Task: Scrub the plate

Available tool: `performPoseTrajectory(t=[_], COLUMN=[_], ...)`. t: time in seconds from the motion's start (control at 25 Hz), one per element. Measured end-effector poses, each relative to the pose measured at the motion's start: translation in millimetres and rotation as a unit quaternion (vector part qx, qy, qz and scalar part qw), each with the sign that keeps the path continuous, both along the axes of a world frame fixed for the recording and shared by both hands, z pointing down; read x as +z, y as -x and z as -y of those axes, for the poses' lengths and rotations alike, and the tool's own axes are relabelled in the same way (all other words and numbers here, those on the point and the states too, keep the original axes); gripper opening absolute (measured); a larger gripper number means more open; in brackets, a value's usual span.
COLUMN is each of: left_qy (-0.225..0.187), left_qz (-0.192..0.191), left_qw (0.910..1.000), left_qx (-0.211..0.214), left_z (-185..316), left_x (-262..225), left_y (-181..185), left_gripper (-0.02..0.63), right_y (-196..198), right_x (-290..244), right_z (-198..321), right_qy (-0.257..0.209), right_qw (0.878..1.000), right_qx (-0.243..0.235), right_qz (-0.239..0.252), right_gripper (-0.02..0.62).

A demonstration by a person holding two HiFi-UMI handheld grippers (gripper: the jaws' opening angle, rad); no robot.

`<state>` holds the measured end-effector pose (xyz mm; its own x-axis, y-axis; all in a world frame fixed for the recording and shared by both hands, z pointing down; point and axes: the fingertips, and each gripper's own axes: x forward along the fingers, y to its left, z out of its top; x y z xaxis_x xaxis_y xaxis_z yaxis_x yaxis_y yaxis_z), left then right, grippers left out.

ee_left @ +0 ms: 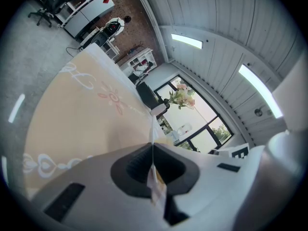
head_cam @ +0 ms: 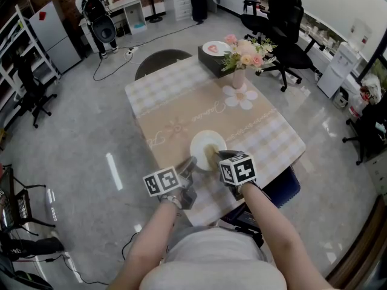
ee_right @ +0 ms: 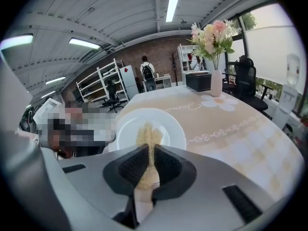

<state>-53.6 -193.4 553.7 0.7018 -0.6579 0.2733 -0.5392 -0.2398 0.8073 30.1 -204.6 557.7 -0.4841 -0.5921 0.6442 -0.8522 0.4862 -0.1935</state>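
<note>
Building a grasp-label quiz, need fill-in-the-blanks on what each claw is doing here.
1. The right claw presses a yellow scrubber onto the ____ plate.
2. The left claw is shut on the rim of the ____.
3. The vase holds ____.
Missing: white; plate; flowers.

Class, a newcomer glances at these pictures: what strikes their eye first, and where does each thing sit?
The white plate sits near the front edge of the table, its rim pinched by the left gripper while the right gripper holds a yellow scrub pad on it. Next, the pink flowers in a vase at the far side.
</note>
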Motion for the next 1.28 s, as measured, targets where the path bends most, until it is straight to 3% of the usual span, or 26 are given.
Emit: performPoseTrajectory(t=[0.28,0.52,0.84,0.92,1.04,1.28], left_qy=[-0.001,-0.005,-0.006,-0.006,-0.007,-0.008], left_qz=[-0.001,0.001,0.005,0.006,0.006,0.008], left_qw=[1.0,1.0,1.0,1.0,1.0,0.9999], left_qx=[0.001,0.001,0.0,-0.001,-0.002,-0.003], left_z=[0,0,-1,-1,-1,0], left_x=[0,-1,-1,-2,-2,-2], left_y=[0,-1,-1,-1,0,0], left_gripper=[0.017,0.017,0.017,0.017,0.017,0.017], right_y=[-16,-33,-55,-54,-40,-9], right_x=[3,4,-8,-19,-34,-44], right_z=[8,18,27,28,24,10], right_qy=[-0.024,-0.036,-0.082,-0.096,-0.097,-0.04], right_qw=[0.998,0.995,0.983,0.984,0.991,0.993], right_qx=[0.013,0.043,0.078,0.084,0.081,0.072], right_qz=[-0.063,-0.088,-0.141,-0.122,-0.051,0.084], right_gripper=[0.038,0.038,0.038,0.038,0.038,0.038])
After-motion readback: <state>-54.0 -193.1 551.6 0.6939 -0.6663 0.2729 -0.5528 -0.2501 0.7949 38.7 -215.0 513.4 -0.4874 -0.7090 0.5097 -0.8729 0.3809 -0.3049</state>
